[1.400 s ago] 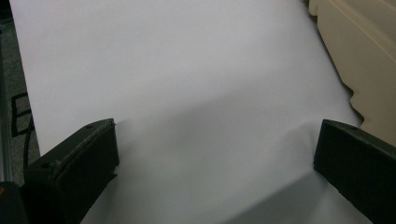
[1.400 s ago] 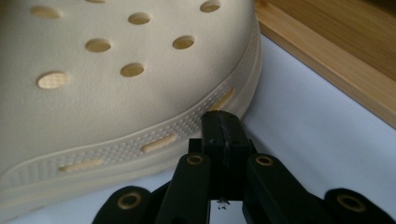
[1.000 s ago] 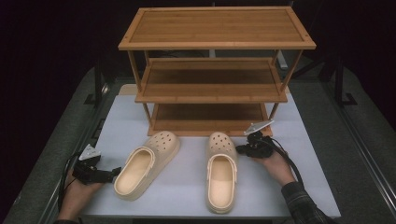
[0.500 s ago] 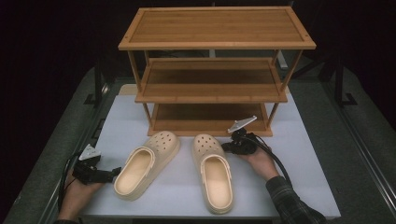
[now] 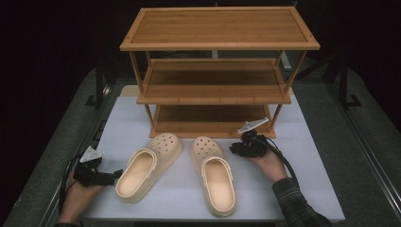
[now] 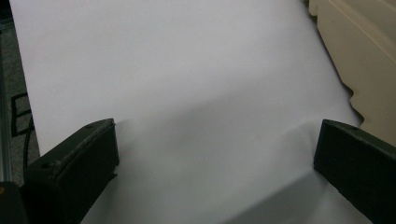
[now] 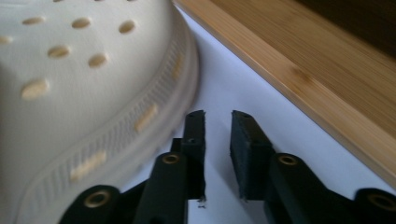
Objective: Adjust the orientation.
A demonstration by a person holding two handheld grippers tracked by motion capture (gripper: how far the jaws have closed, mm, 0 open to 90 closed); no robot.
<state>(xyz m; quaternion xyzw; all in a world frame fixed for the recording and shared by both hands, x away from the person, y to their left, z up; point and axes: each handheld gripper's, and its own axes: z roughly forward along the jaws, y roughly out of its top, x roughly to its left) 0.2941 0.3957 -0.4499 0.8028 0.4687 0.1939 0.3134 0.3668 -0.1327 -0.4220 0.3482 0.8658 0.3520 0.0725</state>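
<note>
Two cream clogs lie on a white mat (image 5: 307, 189) in front of a bamboo shoe rack (image 5: 217, 42). The left clog (image 5: 146, 172) angles its toe to the upper right. The right clog (image 5: 213, 177) points its toe at the rack. My right gripper (image 5: 235, 149) lies low just right of that clog's toe. Its jaws have just been opening and now stand a narrow gap apart with nothing between them (image 7: 218, 116); the clog's perforated toe (image 7: 84, 70) is beside one jaw. My left gripper (image 5: 113, 176) rests by the left clog's heel, open wide (image 6: 215, 135) over bare mat, the clog's side (image 6: 364, 56) at the edge.
The rack has three shelves; its bottom shelf edge (image 7: 317, 70) runs close beside the right gripper. Dark grey floor (image 5: 359, 142) and black metal rails surround the mat. Cables trail from both grippers toward the person's hands.
The right gripper moved left and the right clog shifted left with it, its toe now nearer the left clog. The left gripper and left clog stayed put.
</note>
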